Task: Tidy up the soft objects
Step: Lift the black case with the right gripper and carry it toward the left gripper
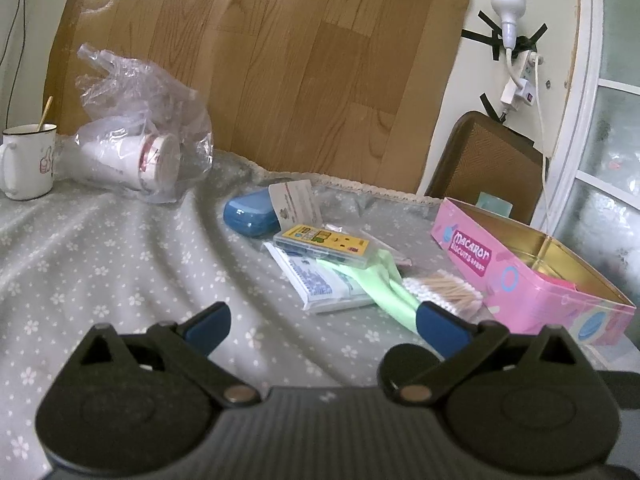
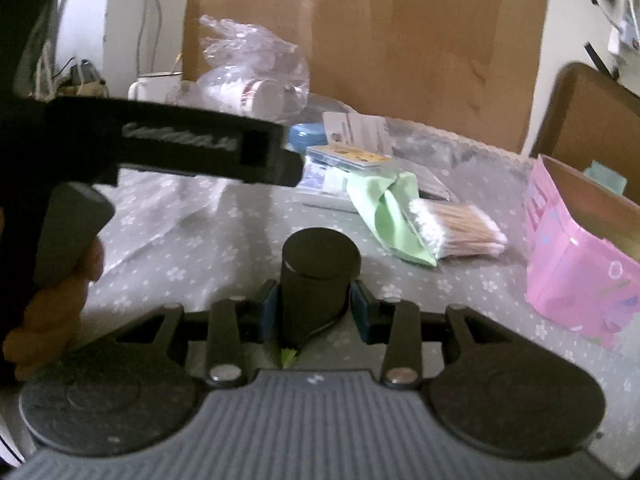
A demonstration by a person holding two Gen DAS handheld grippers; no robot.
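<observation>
Left gripper [image 1: 320, 322]: jaws spread wide, nothing between the blue pads; it hangs low over the cloth, apparently waiting beside the pile.
Right gripper [image 2: 316, 308]: blue pads clamped on the sides of a dark cylinder [image 2: 320, 276], a squat, matte, flat-topped container held upright; a thin dark strap and a scrap of green show under it.
Green cloth [image 1: 380, 284]: soft, folded fabric lying in the pile, partly under the yellow case [image 1: 324, 246] and touching the cotton swabs [image 1: 444, 290]; probably one of the soft items to be sorted.
Cotton swabs: bagged bundle of wooden sticks with white fluffy tips, lying flat just beside the tin.
Pink tin [image 1: 536, 280]: rectangular, lid off, gold-lined inside; its open top suggests it is the receiving container.
Tissue pack [image 1: 320, 280]: flat, crinkled wrapper at the bottom of the pile.
Tablecloth [image 1: 120, 248]: grey fabric with white flowers, rumpled into folds.
Blue case [image 1: 250, 212]: hard, glossy, rounded, behind the pile.
</observation>
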